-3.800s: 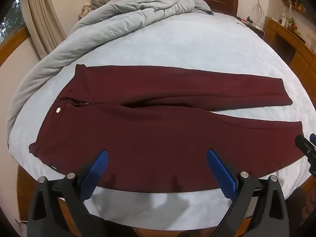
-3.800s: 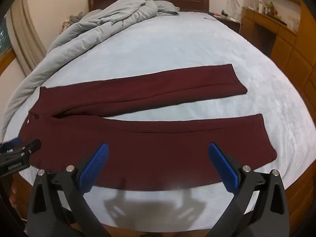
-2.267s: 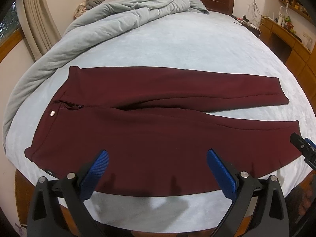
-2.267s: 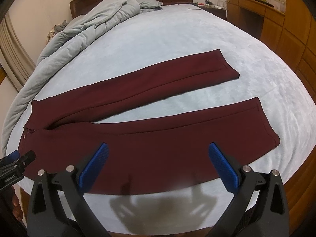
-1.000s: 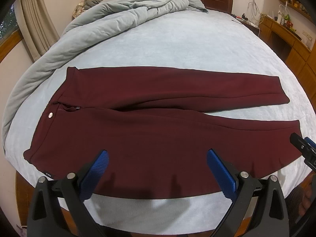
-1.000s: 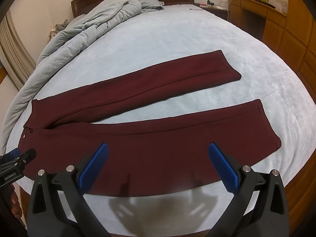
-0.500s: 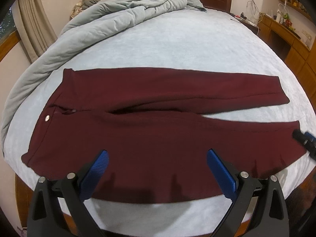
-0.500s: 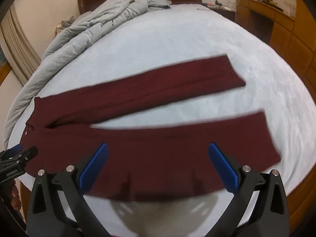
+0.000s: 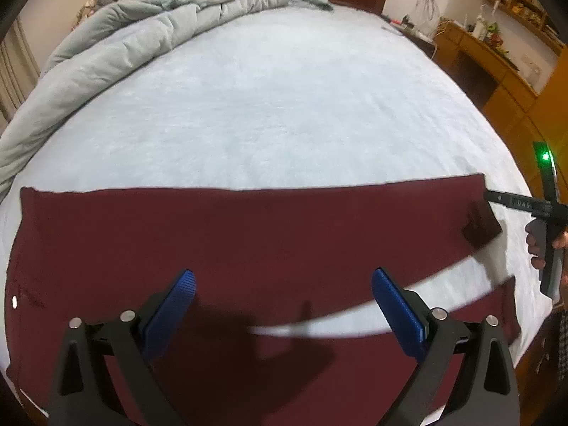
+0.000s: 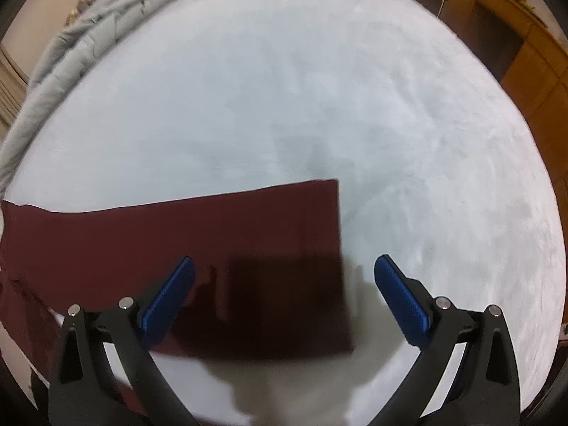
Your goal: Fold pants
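pants (image 9: 248, 234): closer than before | left gripper (image 9: 280, 298): apart | right gripper (image 10: 284, 284): apart

Plain maroon pants (image 9: 248, 227) on pale blue sheet (image 9: 284, 106); grey quilted duvet (image 9: 142, 25); blue-padded black jaws.

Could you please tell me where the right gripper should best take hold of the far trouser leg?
Probably at the hem corner of the far leg, coming in from the right along the bed. That end lies flat with a free edge just ahead of the open right gripper.
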Demonstrator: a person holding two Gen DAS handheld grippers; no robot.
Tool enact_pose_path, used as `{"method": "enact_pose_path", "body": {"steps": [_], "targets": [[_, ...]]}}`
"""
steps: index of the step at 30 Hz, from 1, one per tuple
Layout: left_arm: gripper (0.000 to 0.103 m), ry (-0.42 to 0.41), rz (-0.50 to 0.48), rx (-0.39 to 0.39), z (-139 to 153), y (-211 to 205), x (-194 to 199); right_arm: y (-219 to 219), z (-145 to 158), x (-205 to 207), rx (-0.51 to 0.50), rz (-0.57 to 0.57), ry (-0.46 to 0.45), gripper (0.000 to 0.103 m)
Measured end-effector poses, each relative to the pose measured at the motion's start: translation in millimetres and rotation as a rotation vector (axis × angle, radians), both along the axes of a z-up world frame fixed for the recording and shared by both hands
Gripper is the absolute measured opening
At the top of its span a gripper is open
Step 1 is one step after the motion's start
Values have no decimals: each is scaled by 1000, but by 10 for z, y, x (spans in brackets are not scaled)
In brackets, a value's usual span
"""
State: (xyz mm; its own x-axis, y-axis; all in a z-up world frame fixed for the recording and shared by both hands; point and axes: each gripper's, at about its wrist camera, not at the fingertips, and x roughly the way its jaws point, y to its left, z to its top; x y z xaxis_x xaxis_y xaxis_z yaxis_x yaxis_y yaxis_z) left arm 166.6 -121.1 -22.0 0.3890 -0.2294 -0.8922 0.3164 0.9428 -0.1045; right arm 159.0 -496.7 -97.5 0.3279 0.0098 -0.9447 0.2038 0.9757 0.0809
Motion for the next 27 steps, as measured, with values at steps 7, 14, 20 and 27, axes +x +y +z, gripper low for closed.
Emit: {"method": "enact_pose_path", "body": {"steps": [7,14,20,27], "targets": [[99,63,-49,-10,-188,-226,395,-140,-330,305,36,62,47,101],[99,117,-177,-35,-353,-350,645,-80,-196,265,96,153,-14,41],[99,67,-388,-35,-392,-601,775,-136,179,105,113,261,-115,23],[99,145,-635,-157,-427,-1004,1006,-186,652,-137,175,351,-271,23]]}}
